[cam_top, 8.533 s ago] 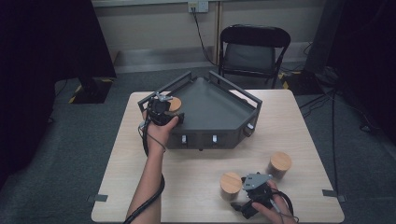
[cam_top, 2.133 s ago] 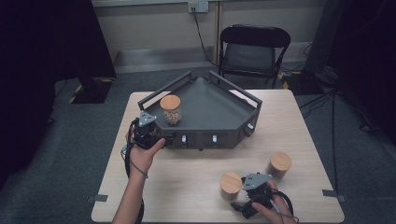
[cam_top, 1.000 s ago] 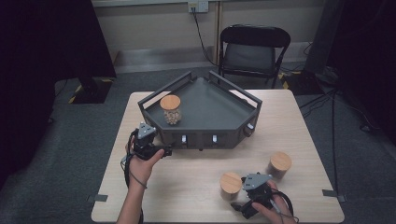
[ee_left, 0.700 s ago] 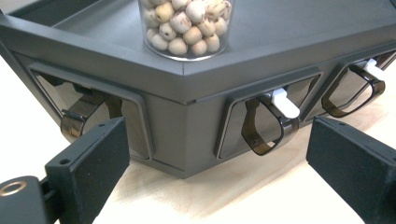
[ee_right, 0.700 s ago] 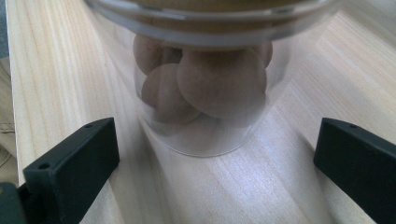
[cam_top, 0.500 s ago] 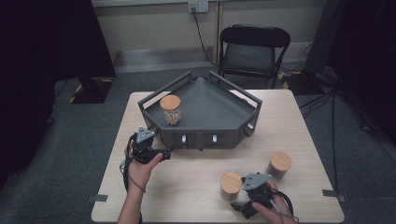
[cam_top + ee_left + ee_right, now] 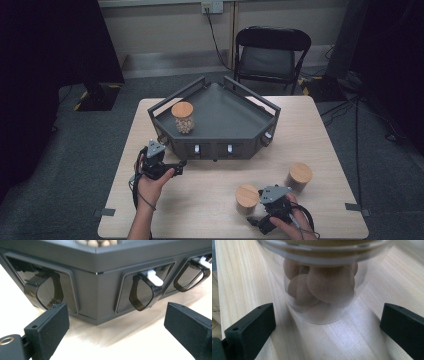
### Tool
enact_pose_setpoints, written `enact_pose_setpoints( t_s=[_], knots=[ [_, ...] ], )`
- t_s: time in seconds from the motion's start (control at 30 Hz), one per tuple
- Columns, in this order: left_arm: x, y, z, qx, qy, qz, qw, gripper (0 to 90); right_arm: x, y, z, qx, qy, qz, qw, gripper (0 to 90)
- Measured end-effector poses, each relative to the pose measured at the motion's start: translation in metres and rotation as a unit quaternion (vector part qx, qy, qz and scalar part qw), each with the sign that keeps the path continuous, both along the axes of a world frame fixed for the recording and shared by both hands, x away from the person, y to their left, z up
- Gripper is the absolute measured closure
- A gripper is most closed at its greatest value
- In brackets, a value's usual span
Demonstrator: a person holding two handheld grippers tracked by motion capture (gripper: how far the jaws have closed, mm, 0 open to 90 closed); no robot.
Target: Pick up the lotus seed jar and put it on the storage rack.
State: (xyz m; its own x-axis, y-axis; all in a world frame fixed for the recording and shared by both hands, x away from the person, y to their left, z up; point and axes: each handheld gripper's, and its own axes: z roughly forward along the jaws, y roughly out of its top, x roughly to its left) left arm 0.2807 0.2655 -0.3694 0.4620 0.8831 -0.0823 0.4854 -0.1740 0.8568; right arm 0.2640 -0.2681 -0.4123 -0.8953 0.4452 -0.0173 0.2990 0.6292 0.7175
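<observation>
Left hand-held gripper [image 7: 172, 167]: we hold it low over the counter [image 7: 210, 200], just near of the tray's left front corner — jaws wide, nothing between them.
Right hand-held gripper [image 7: 257, 212]: we rest it at the near right edge, jaws spread wide, a jar just ahead of them and untouched.
Tray [image 7: 235, 117]: dark, angular, at the far middle of the counter.
Jar in tray [image 7: 182, 117]: upright, cork-lidded, at the tray's left side.
Near jar [image 7: 247, 197]: stands just left of our right gripper.
Right jar [image 7: 299, 176]: stands apart, further right.
</observation>
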Motion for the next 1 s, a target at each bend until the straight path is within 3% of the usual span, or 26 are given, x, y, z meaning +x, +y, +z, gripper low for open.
enact_pose_setpoints(
  t_s=[1.0],
  knots=[
    [-0.009,0.011,-0.031,-0.005,0.019,0.014,0.9997,6.0,0.0,0.0,0.0,0.0,0.0,0.0,1.0,0.0]
  ],
)
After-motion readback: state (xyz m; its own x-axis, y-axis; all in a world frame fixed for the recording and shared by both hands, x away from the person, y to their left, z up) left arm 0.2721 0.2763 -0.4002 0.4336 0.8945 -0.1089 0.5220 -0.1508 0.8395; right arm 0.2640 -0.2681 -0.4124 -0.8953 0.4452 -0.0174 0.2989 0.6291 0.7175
